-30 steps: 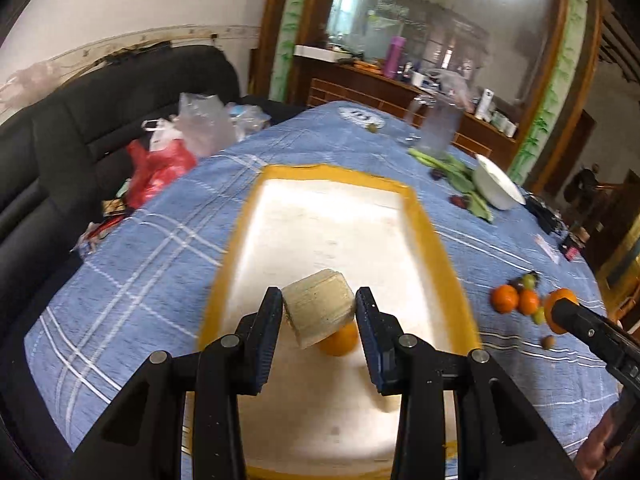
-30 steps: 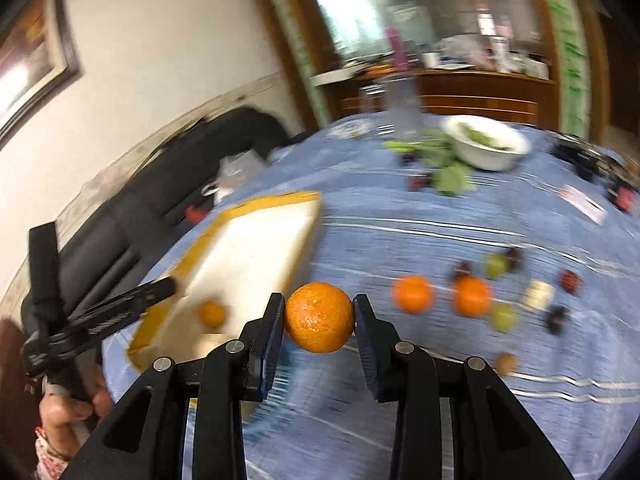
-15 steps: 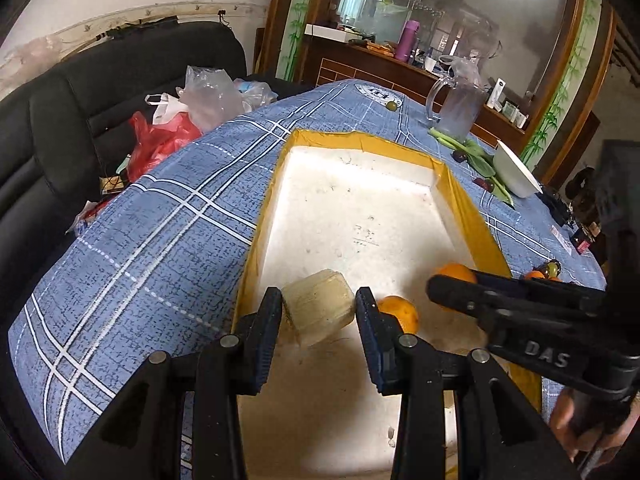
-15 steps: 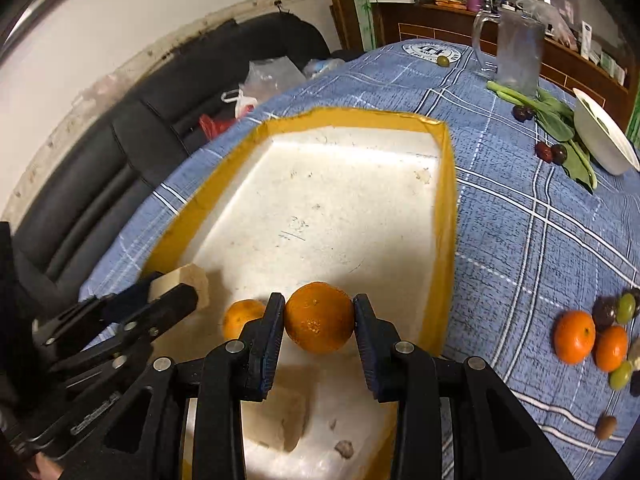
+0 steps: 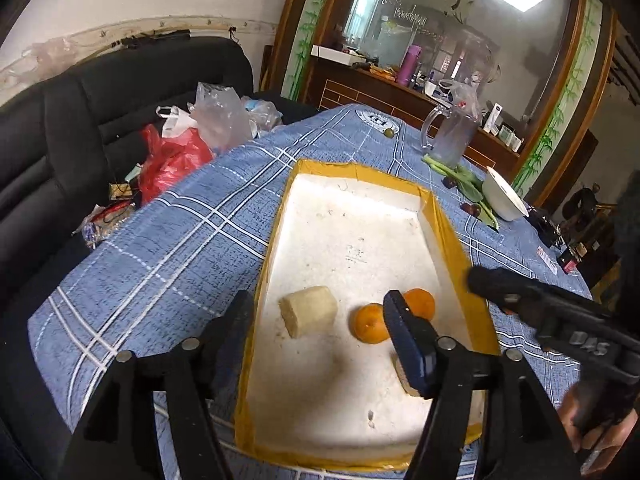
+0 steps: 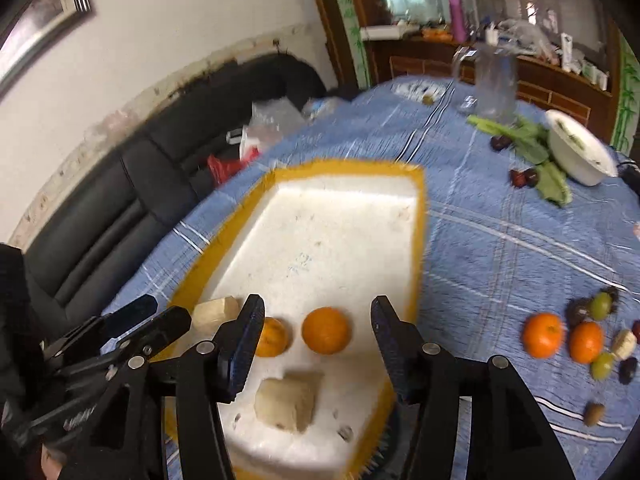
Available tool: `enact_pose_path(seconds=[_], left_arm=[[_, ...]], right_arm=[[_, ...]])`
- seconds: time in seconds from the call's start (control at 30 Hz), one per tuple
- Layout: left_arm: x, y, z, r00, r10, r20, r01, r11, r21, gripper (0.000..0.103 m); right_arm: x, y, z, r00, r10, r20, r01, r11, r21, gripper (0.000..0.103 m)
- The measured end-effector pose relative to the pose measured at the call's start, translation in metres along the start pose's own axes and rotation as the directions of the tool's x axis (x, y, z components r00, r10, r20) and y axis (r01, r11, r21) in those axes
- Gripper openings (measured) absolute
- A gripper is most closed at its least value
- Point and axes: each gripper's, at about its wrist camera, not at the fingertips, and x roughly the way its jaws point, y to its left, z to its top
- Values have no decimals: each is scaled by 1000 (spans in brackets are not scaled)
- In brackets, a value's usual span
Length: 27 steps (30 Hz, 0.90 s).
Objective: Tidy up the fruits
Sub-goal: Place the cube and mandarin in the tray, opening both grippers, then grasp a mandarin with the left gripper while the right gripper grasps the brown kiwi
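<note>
- Both claws are released: the left claw (image 5: pixel 320 332) gapes over the tray's near left corner, the right claw (image 6: pixel 316 344) gapes over its near end; neither holds anything.
- In the tray (image 6: pixel 418 216) lie two oranges (image 6: pixel 326 330) side by side, a pale chunk (image 5: pixel 308 311) left of them and a second chunk (image 6: pixel 288 398) nearer the lower edge of the frame.
- More fruit (image 6: pixel 544 336) waits in a cluster on the desk (image 5: pixel 168 256), at lower right of the right view, well apart from the tray.
- Risks, as I judge them: the oranges are round and could roll if a finger clips them on the way out; the right claw's arm lies just beside the left claw's right finger, so the two could knock.
- Room: the tray's far half is bare; its yellow rim is raised, so each claw should lift clear before swinging right.
</note>
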Motion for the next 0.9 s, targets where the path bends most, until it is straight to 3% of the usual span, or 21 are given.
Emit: enact_pose_path(seconds=[0.17,0.4,0.63,0.9], left_arm=[[-13,-33,-6,999,31,24,-33,994,104,72],[-27,-76,-19,997,46,68,-61,969,241,78],[-38,-107,-28,997,34,75,-55,948,313,79],[-44,-136,-40,996,36,83,-65,918,391,82]], right_arm=[[-52,-25,-22,994,-75,82,75,997,4,70],[-107,-80,-64,967,-222,121,215,974,73,72],[-136,-122,-91,952,-280,122,258,951,171,72],[-151,-137,-104,949,-286,134,255,945,205,75]])
